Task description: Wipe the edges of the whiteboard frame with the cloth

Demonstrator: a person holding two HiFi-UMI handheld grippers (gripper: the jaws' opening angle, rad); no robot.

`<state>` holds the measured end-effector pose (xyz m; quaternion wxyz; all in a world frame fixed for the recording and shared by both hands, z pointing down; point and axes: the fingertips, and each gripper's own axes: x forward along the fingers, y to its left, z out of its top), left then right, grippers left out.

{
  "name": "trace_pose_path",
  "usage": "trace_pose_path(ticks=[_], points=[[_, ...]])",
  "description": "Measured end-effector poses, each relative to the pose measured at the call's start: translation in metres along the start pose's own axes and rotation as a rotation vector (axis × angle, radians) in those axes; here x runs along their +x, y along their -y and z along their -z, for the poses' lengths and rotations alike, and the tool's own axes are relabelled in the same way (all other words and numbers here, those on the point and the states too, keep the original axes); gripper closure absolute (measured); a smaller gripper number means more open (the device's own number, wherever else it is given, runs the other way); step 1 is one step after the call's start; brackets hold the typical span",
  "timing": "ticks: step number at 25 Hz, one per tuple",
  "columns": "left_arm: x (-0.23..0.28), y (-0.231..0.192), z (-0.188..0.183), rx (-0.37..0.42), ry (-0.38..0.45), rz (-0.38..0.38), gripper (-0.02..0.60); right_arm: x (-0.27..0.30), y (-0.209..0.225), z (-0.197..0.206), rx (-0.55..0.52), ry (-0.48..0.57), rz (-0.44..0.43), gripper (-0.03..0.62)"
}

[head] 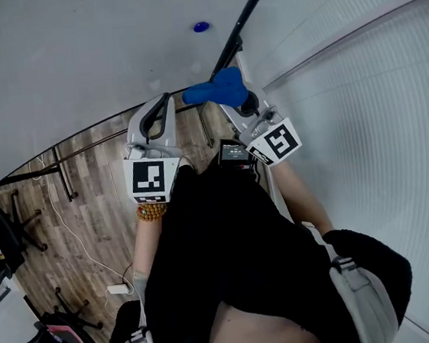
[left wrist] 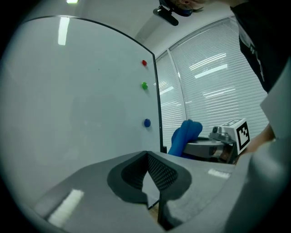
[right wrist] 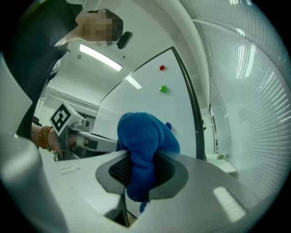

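The whiteboard (head: 71, 60) fills the upper left of the head view; its black frame's right edge (head: 246, 13) runs down to the lower corner. My right gripper (head: 239, 102) is shut on a bunched blue cloth (head: 216, 88), held close to that corner. In the right gripper view the cloth (right wrist: 143, 145) sticks out between the jaws, left of the frame edge (right wrist: 191, 100). My left gripper (head: 162, 100) hovers beside it near the bottom edge of the frame (head: 103, 137), shut and holding nothing. From the left gripper view the cloth (left wrist: 184, 136) shows just right of the frame edge (left wrist: 158, 109).
Red (left wrist: 144, 63), green (left wrist: 144, 85) and blue (left wrist: 147, 122) magnets sit on the board near its right edge. White blinds (head: 362, 112) stand close on the right. Below lie a wooden floor (head: 89, 219), office chairs (head: 5, 229) and a cable with a power strip (head: 120, 289).
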<state>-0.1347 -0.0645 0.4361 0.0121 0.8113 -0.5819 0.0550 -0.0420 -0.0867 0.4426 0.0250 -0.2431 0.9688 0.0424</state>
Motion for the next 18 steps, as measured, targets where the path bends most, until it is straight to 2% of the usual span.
trace_pose_path(ticks=[5,18], points=[[-0.006,-0.012,0.005,-0.007,-0.004,-0.039,0.581,0.009,-0.02,-0.016,-0.024,0.047,-0.037,0.503],[-0.037,-0.024,0.043,-0.016,-0.044,-0.082,0.581,0.016,-0.05,0.021,0.001,0.04,-0.065,0.504]])
